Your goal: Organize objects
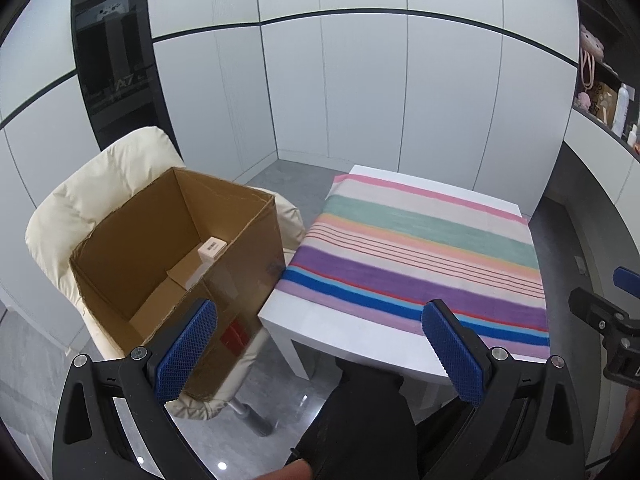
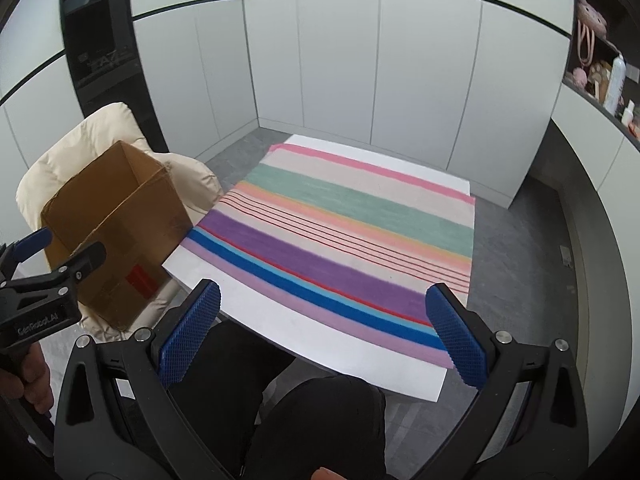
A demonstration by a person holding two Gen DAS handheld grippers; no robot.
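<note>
An open cardboard box (image 1: 168, 248) sits on a cream padded chair (image 1: 88, 192) left of the table; it also shows in the right wrist view (image 2: 120, 216). A small white carton (image 1: 212, 249) lies inside it at the far side. My left gripper (image 1: 320, 354) is open and empty, held above the floor between the box and the table's front edge. My right gripper (image 2: 326, 336) is open and empty, above the near edge of the white table (image 2: 312, 344). A striped cloth (image 2: 344, 240) covers the table top.
White cabinet walls stand behind the table. A shelf (image 1: 608, 96) at the far right holds bottles and pink plush items. The person's dark-clothed legs (image 2: 304, 420) are below the grippers. Grey tiled floor surrounds the table.
</note>
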